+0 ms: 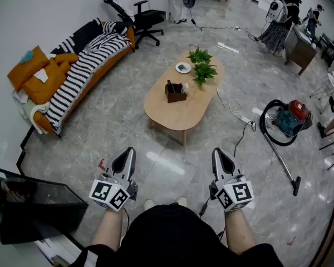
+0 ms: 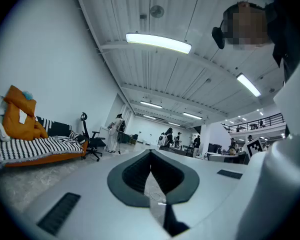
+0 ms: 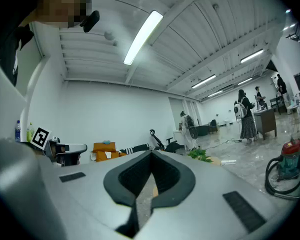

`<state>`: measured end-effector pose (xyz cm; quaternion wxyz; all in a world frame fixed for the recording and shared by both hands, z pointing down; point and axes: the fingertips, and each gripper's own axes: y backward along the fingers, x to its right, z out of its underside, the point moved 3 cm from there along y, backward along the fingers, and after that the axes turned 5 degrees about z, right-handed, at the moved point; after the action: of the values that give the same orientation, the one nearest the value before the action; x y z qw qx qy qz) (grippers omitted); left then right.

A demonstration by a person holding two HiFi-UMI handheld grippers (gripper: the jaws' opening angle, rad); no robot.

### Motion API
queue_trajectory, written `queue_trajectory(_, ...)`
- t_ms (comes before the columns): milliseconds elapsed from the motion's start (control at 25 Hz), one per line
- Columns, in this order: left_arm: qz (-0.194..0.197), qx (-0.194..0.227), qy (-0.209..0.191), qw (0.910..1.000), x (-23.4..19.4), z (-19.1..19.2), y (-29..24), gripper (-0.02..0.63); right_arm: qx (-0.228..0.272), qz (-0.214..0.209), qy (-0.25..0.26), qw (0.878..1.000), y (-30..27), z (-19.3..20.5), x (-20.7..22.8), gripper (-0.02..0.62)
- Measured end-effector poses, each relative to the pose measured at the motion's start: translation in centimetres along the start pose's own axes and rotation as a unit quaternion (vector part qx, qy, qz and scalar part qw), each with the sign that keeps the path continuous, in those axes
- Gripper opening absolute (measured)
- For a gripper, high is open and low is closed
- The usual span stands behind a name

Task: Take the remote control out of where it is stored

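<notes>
grey marbled floor fills a big open room with white walls. one long orange sofa stands along the left wall. one black-and-white striped blanket is spread over it, and orange cushions are piled at its near end. one oval wooden tabletop sits in the middle of the floor, well apart from the sofa. one vacuum cleaner with a red and teal body lies on the floor to the right, its black hose looped beside it and its pipe stretched toward the viewer. one black office chair stands beyond the sofa's far end. two people stand at the far right.

four things rest on the tabletop. two leafy green plants are at its far end, with one white plate just beside them. one brown box sits near the middle. a few small things stick up out of the box, too small to tell whether the remote control is among them.

two tools show at the bottom of the head view, side by side and level over the floor, well short of the tabletop. the left hand-held gripper is clenched, its jaws meeting at the tips with nothing between them. the right hand-held gripper is clenched and empty in the same way.
</notes>
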<state>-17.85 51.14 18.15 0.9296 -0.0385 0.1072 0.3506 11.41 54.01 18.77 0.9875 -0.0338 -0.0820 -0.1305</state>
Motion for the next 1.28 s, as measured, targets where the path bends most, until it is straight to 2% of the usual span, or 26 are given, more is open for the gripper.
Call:
queue_trajectory(600, -0.012, 0.018, 0.016, 0.9996, 1.4, 1.5, -1.2, 0.008, 0.006, -0.009, -0.002, 1.000, 1.0, -0.7, 2.4, 0.006)
queue_trajectory(1000, -0.044, 0.012, 0.009, 0.9989, 3.6, 2.4, -2.6, 0.008, -0.007, -0.010, 0.004, 1.000, 1.9, 0.1, 6.0, 0.006)
queue_trajectory(1280, -0.041, 0.016, 0.017, 0.9989, 2.4, 2.7, -4.3, 0.008, -0.011, -0.013, 0.002, 1.000, -0.1, 0.0, 7.2, 0.006)
